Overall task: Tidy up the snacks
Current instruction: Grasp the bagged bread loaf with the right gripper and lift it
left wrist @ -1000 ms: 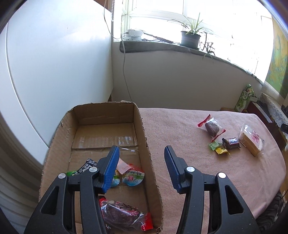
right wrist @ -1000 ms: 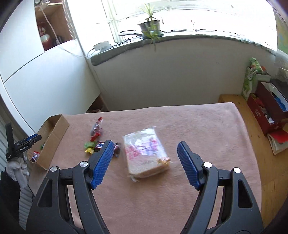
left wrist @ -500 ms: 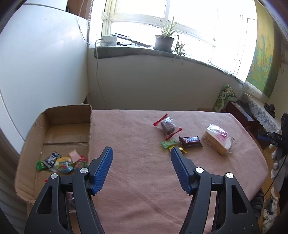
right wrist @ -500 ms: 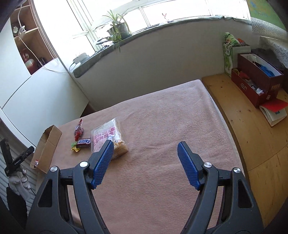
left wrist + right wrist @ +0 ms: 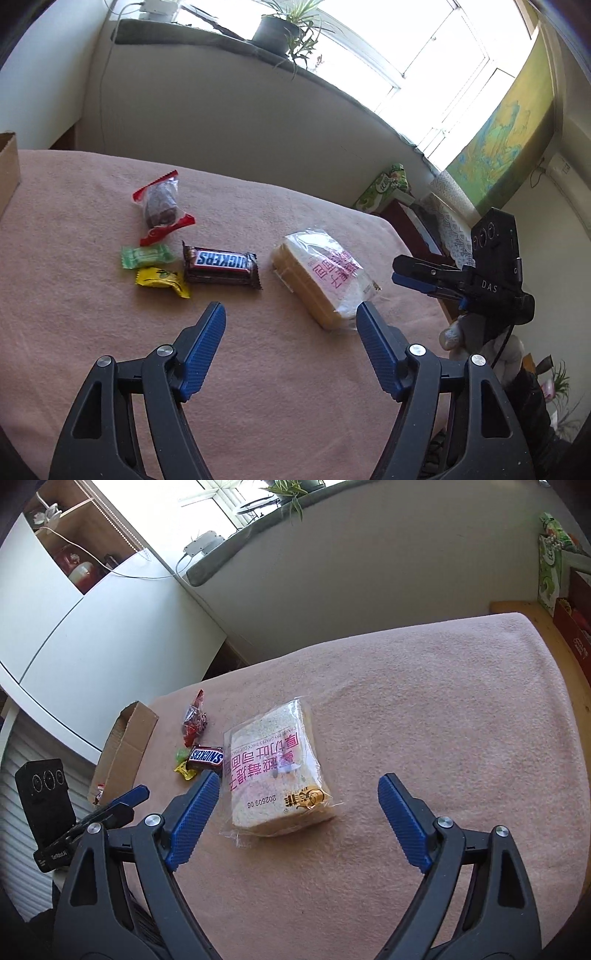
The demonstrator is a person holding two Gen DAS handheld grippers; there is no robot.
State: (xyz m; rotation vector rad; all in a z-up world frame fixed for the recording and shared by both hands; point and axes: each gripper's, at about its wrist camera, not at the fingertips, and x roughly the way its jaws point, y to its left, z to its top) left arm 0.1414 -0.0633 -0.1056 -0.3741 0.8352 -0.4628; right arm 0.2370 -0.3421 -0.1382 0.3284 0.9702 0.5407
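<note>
On the pink cloth lie a bagged bread loaf [image 5: 323,275], a Snickers bar [image 5: 220,264], a green candy [image 5: 147,256], a yellow candy [image 5: 162,280] and a red-ended wrapped cake [image 5: 161,203]. My left gripper [image 5: 290,308] hovers just short of the Snickers and the bread, its jaws opening and nothing between them. My right gripper [image 5: 299,777] points down at the bread loaf [image 5: 275,768], jaws opening wide; the near end of the bag lies between the fingers, untouched. The cardboard box [image 5: 125,738] stands at the table's left end with a few snacks inside.
A white cabinet [image 5: 92,635] stands behind the box. A windowsill with a potted plant [image 5: 275,31] runs along the far wall. A green carton [image 5: 386,186] and a red box [image 5: 572,627] sit on wood past the table's right edge.
The left gripper swung away from the box to the loose snacks and opened wider. The right gripper dropped closer to the bread and spread its jaws.
</note>
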